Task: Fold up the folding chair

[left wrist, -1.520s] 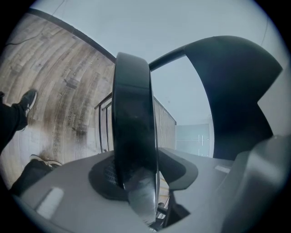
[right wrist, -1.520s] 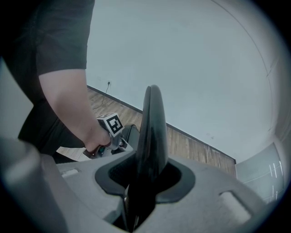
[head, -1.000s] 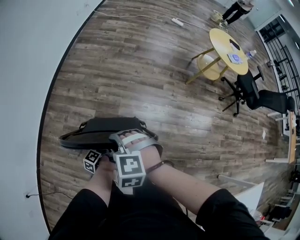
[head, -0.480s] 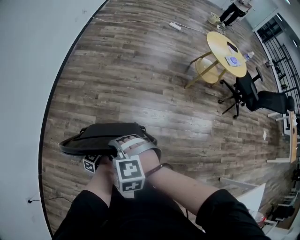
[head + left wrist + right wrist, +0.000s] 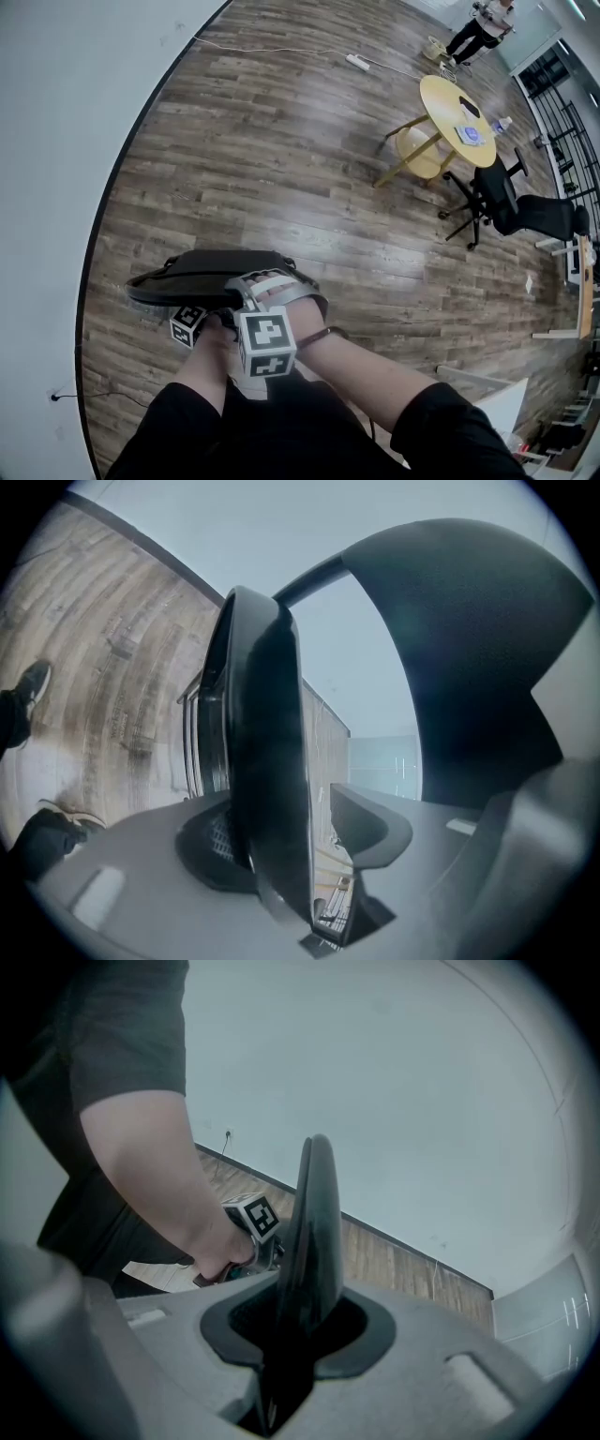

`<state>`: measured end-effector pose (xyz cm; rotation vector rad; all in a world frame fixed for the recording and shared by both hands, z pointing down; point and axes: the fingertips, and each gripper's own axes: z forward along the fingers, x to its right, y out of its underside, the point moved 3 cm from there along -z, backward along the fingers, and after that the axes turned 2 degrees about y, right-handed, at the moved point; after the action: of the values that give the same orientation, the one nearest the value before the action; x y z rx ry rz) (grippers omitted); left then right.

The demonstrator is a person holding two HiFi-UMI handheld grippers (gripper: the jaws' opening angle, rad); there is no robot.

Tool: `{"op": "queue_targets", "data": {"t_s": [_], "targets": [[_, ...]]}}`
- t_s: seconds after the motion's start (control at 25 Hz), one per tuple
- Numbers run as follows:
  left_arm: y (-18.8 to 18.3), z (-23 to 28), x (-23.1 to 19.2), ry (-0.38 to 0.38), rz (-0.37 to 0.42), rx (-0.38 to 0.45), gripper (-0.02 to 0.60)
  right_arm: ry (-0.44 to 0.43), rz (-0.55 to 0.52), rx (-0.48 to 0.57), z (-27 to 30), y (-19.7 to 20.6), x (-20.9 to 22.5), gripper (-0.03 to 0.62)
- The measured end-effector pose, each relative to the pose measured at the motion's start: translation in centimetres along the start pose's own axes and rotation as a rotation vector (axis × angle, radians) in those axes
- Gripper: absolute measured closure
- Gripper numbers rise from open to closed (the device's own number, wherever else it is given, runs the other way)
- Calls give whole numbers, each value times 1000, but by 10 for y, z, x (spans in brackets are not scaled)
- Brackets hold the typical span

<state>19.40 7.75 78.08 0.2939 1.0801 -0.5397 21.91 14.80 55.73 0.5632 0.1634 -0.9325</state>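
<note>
While nearly flat — folding chair (image 5: pixel 211 272) (black)

Folding chair (image 5: pixel 206 274) is plain black, same as the office chair (image 5: pixel 511 202) at the back. Floor (image 5: pixel 281 159) is grey-brown wood plank with streaky grain, wall (image 5: pixel 66 112) a flat pale blue-grey. Round table (image 5: pixel 441 94) is mustard yellow. The marker cube (image 5: pixel 267 342) is white with black squares.

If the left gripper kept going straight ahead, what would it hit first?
The folding chair: its black edge already stands between the left gripper's opening jaws, so contact would probably come at once.
</note>
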Motion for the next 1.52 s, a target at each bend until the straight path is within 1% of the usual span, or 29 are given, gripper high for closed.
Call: {"op": "queue_targets", "data": {"t_s": [0.04,0.12,0.2,0.32,0.4,0.52,0.64,0.68,0.76,0.84,0.92,0.96,1.0,1.12,1.32,1.36,1.4,1.52], "targets": [[-3,0,-5,14,10,-2,362,-8,8,7,0,0,-1,511],[2,-5,2,48,11,-49,346,-19,18,16,1,-2,-2,513],[11,-11,11,69,9,-108,311,-21,21,13,2,-2,-1,514],[13,-17,8,89,-5,-141,264,-30,20,-1,4,0,1,514],[12,-17,8,113,-3,-148,259,-32,18,1,4,0,4,516],[13,-15,14,142,23,-163,259,-34,20,5,6,1,12,515],[19,-18,15,157,39,-180,281,-41,26,8,6,3,20,514],[23,-20,15,159,42,-192,295,-45,28,10,6,4,23,515],[30,-25,15,161,63,-224,291,-54,32,14,7,6,28,514],[35,-34,16,156,108,-267,286,-65,34,18,8,7,31,514],[35,-45,20,151,174,-311,270,-74,34,21,10,7,31,516],[32,-52,24,149,209,-324,250,-77,33,23,12,7,32,516],[29,-59,29,148,241,-329,268,-79,32,26,13,6,33,516],[22,-82,48,149,332,-327,275,-86,37,31,15,6,33,517],[18,-122,93,183,558,-365,275,-104,48,40,18,6,32,522],[16,-130,102,190,617,-371,275,-108,51,40,18,7,32,523],[12,-136,110,195,693,-377,275,-111,54,40,17,8,33,523],[0,-154,133,187,994,-409,276,-116,56,40,14,11,35,523]]}}
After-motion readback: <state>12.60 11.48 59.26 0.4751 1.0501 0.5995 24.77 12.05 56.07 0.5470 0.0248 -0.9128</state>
